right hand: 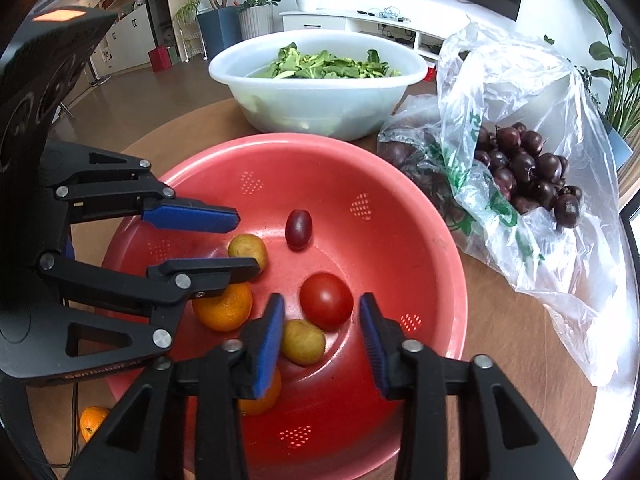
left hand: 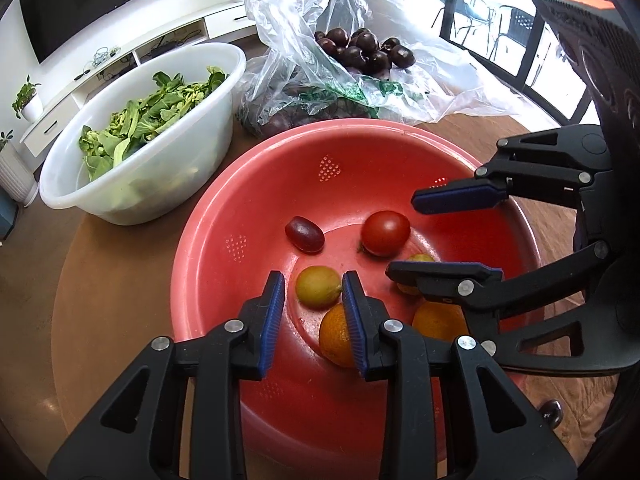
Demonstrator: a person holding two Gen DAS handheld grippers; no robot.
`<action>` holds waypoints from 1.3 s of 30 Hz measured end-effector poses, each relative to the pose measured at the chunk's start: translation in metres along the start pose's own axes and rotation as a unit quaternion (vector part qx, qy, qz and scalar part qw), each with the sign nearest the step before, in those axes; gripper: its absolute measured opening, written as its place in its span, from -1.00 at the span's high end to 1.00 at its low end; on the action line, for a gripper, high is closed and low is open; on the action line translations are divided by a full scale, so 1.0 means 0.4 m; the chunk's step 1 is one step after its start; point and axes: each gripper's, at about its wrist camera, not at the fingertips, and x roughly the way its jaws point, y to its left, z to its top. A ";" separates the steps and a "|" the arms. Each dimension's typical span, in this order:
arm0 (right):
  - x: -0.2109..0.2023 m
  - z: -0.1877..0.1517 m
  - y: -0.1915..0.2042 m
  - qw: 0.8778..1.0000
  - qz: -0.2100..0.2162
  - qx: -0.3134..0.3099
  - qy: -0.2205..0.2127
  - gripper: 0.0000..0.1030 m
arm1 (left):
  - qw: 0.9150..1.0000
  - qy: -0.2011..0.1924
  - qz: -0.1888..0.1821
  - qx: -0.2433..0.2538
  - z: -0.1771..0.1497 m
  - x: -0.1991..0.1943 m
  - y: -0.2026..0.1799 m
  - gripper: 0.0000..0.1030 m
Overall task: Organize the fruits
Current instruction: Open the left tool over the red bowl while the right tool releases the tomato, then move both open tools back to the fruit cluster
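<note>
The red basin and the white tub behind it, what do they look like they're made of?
Red basin: likely moulded plastic, with a smooth semi-gloss finish, soft highlights and patches of small drain holes pierced through its wall. White tub: probably also plastic, slightly translucent and matte, since the leafy greens show dimly through its side.

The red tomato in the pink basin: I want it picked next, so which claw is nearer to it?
Right. The right claw hangs open just before the tomato, which sits in line with its gap. The left claw is off to the side, over a yellow fruit.
</note>
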 end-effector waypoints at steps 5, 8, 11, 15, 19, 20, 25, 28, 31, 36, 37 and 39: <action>-0.036 -0.010 -0.002 1.000 0.000 0.005 -0.011 0.10 | 1.000 -0.012 0.007 -0.002 -0.010 -0.046 -0.008 0.45; -0.083 -0.022 -0.004 1.000 0.002 0.012 -0.028 0.06 | 0.999 -0.029 0.011 -0.007 -0.030 -0.100 -0.012 0.42; -0.149 -0.045 -0.004 0.998 0.014 0.024 -0.055 -0.27 | 0.998 -0.060 0.020 -0.020 -0.069 -0.176 -0.015 -0.68; -0.232 -0.098 0.010 0.995 0.034 0.032 -0.087 -0.46 | 0.992 -0.110 0.015 -0.052 -0.143 -0.286 -0.022 -0.80; -0.294 -0.168 0.030 0.991 0.057 0.050 -0.107 -0.55 | 0.988 -0.137 0.005 -0.076 -0.214 -0.358 -0.039 -1.00; -0.303 -0.184 0.038 0.991 0.062 0.052 -0.109 -0.59 | 0.987 -0.142 0.003 -0.078 -0.233 -0.374 -0.048 -1.00; -0.345 -0.271 0.076 0.988 0.079 0.063 -0.113 -0.63 | 0.986 -0.150 -0.001 -0.077 -0.342 -0.419 -0.115 -1.00; -0.360 -0.317 0.090 0.987 0.087 0.079 -0.112 -0.64 | 0.984 -0.165 0.010 -0.070 -0.412 -0.437 -0.167 -0.99; -0.367 -0.360 0.098 0.985 0.091 0.101 -0.110 -0.64 | 0.987 -0.144 0.006 -0.070 -0.468 -0.431 -0.214 -0.99; -0.371 -0.422 0.116 0.981 0.100 0.125 -0.106 -0.64 | 0.994 -0.092 0.008 -0.049 -0.527 -0.400 -0.286 -1.00; -0.374 -0.434 0.119 0.981 0.099 0.130 -0.106 -0.64 | 0.995 -0.084 -0.002 -0.046 -0.536 -0.392 -0.296 -1.00; -0.375 -0.450 0.126 0.980 0.102 0.135 -0.104 -0.64 | 0.997 -0.066 -0.019 -0.040 -0.544 -0.370 -0.306 -1.00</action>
